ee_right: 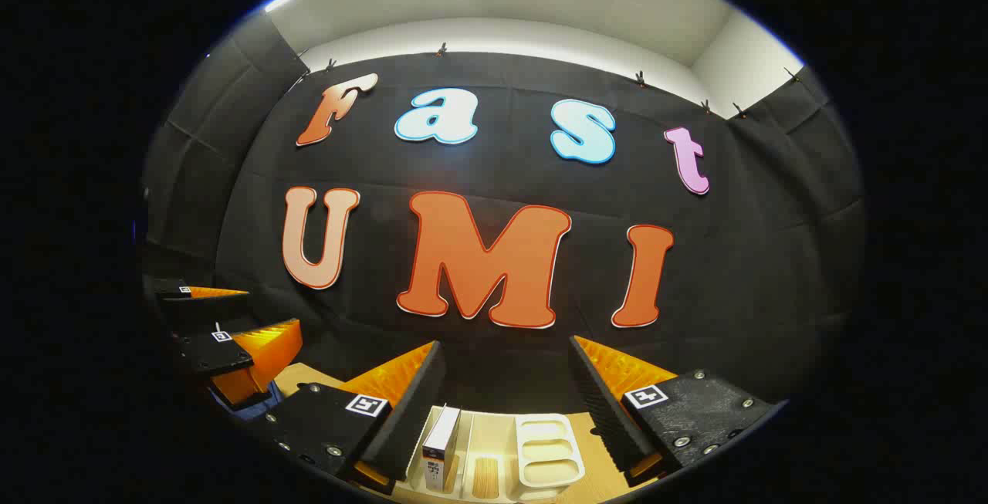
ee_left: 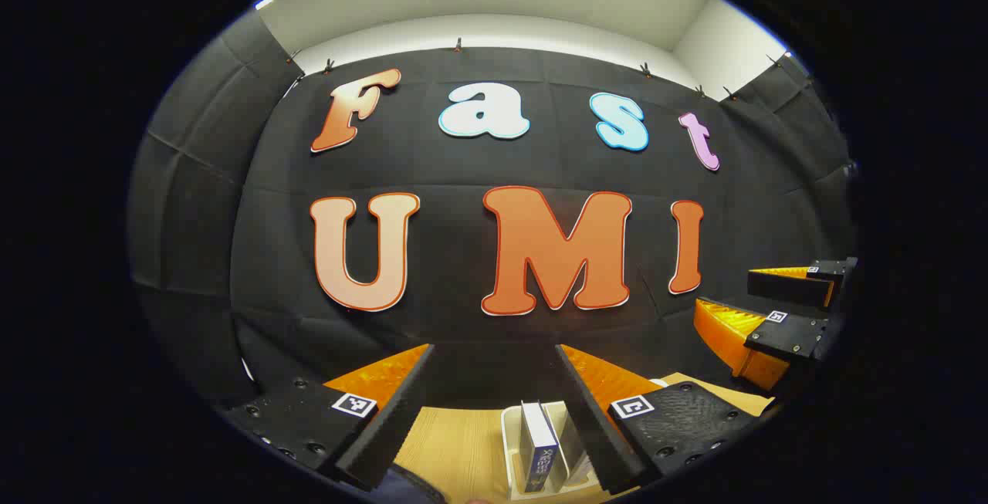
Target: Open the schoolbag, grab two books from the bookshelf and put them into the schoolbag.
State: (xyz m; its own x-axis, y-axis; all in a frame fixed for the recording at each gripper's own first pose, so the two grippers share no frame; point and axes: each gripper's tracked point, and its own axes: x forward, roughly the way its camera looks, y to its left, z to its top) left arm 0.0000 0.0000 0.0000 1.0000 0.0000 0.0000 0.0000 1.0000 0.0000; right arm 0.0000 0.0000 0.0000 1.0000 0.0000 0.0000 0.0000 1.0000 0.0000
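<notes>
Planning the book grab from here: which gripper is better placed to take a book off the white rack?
Probably left. The left gripper, jaws open, has the upright blue-spined book in the white plastic rack between its fingers. The right gripper, also open, sees that rack off-centre.

2 grippers – left (ee_left: 494, 411), right (ee_right: 505, 404); 1 book (ee_right: 441, 442); 1 rack (ee_right: 548, 450)
</notes>
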